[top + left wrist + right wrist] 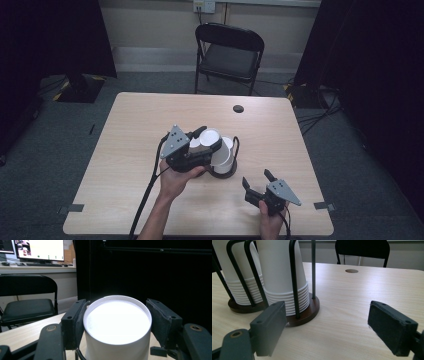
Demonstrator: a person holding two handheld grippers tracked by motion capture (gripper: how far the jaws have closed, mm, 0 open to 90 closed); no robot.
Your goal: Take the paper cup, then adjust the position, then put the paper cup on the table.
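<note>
A white paper cup [117,325], base up, sits between the jaws of my left gripper [116,322], which is shut on it. In the high view that gripper [210,140] holds the cup [211,136] at the top of a cup rack [223,170] in the middle of the table. Up close, the rack has dark round bases [309,312] and black wire rods around two stacks of upturned cups [279,270] [239,272]. My right gripper [256,177] is near the table's front right, to the right of the rack. It stands open [327,317] with nothing between its pads.
The light wooden table [150,115] has a round cable hole [238,108] at its far side. A black folding chair [230,50] stands behind the table. Dark curtains hang at both sides. A monitor [40,248] glows on a desk beyond.
</note>
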